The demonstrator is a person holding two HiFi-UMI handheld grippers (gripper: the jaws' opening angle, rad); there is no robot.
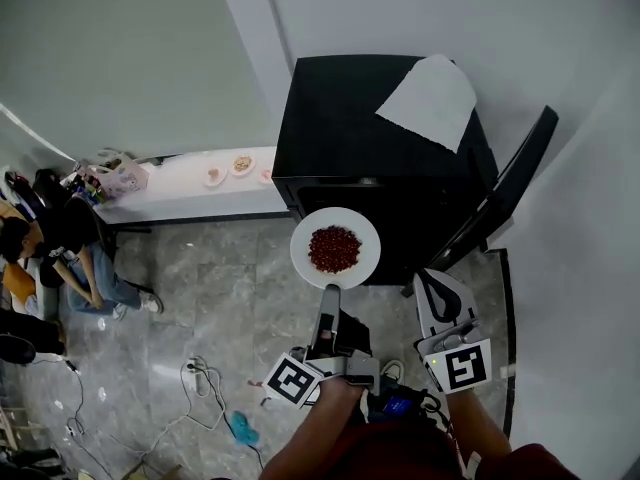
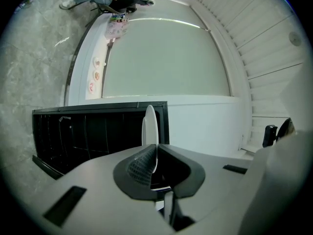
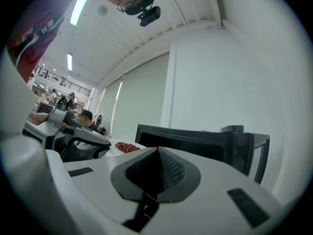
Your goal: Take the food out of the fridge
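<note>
A white plate (image 1: 305, 236) of red food (image 1: 334, 249) hangs in front of the black fridge (image 1: 370, 118), whose door (image 1: 510, 183) stands open to the right. My left gripper (image 1: 328, 293) is shut on the plate's near rim. In the left gripper view the plate (image 2: 149, 126) shows edge-on between the pads, with the fridge (image 2: 88, 131) behind it. My right gripper (image 1: 432, 280) is beside it to the right, shut and empty. In the right gripper view the jaws (image 3: 157, 151) meet with nothing between them, and the plate (image 3: 122, 148) shows at the left.
A white sheet (image 1: 430, 98) lies on the fridge top. A low white counter (image 1: 170, 203) with small dishes runs along the wall at the left. People (image 1: 60, 248) sit at the far left. Cables (image 1: 200, 378) lie on the grey floor.
</note>
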